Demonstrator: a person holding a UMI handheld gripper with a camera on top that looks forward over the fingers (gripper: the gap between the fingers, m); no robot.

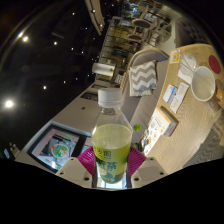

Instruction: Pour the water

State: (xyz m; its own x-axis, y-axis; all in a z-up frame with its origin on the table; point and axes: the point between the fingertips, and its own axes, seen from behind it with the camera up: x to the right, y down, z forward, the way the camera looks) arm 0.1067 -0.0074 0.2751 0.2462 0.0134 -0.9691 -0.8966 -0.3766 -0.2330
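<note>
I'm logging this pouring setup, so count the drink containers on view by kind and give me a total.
Bottles: 1, the clear bottle of yellow-green liquid, white cap on, held between the gripper jaws.
Cups: 1, the white cup on the round wooden table beyond.
Total: 2.

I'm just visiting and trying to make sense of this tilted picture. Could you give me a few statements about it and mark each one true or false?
1. The bottle stands between the tool's fingers. True.
2. The bottle holds a red liquid. False: the liquid is yellow-green.
3. The bottle has a white cap. True.
4. A white cup sits on the round wooden table. True.
5. The cup is between the fingers. False: it lies well beyond them, on the table.
6. The table bears only the cup. False: papers or packets lie on it too.
</note>
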